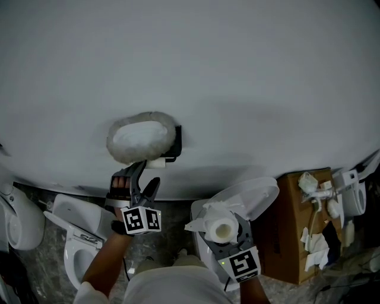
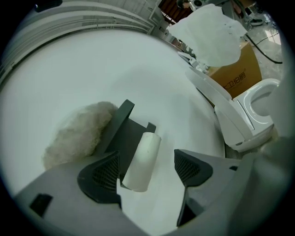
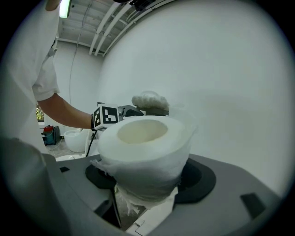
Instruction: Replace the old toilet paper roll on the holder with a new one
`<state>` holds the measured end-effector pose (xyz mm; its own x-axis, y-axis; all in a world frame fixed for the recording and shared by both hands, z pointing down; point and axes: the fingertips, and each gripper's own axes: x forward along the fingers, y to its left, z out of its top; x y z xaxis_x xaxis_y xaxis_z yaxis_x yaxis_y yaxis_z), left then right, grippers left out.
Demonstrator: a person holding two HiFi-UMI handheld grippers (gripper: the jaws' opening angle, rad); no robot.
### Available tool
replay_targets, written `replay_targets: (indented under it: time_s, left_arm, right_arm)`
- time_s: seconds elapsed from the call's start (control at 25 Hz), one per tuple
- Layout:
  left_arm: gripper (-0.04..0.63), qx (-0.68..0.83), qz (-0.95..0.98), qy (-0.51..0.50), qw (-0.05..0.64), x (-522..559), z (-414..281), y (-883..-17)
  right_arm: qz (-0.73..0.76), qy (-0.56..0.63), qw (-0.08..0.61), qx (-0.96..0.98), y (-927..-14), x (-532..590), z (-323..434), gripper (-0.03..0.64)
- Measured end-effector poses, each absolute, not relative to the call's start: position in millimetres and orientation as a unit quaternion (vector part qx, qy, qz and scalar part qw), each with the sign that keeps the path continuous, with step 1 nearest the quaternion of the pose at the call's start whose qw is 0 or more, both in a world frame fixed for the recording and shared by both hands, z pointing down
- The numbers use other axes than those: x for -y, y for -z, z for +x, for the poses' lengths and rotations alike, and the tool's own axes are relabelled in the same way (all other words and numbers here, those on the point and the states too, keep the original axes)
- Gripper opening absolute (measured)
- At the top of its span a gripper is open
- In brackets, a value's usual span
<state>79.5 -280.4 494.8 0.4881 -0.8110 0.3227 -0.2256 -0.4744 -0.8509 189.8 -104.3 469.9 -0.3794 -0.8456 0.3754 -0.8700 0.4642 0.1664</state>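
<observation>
Looks like a storeroom or workshop for bathroom fittings. Shows several toilets (image 1: 80, 237) crowded side by side on a mottled grey floor (image 1: 174, 228) beside an open cardboard box (image 1: 291, 243) of loose parts. Has a bare white wall (image 1: 237, 71) with one paper holder (image 1: 173, 146), under exposed ceiling pipes (image 3: 107, 22) and a strip lamp (image 3: 64, 7).

Two grippers are in view: the left hand-held gripper (image 1: 145, 177) and the right hand-held gripper (image 1: 222, 233). Each carries one marker cube, so there are two, the left cube (image 1: 141, 219) and the right cube (image 1: 241, 264). There is one full toilet paper roll (image 1: 221, 228) and one bare cardboard tube (image 2: 142, 159). On the wall (image 1: 237, 71) I count one dark holder (image 2: 120, 133) and one fluffy white pad (image 1: 141, 138). Two toilets are clear, the left toilet (image 1: 77, 243) and the middle toilet (image 1: 252, 195). The white ceramic shapes at both edges I cannot count surely. There is one brown cardboard box (image 1: 294, 237).
</observation>
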Motion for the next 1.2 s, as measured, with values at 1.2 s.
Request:
replay_targets:
  time_s: [1.2]
  left_arm:
    - [0.209, -0.292, -0.765, 0.386, 0.424, 298.3, 126.2, -498.3]
  right_arm:
    - [0.515, -0.047, 0.191, 0.834, -478.5, 120.9, 215.2, 0.333]
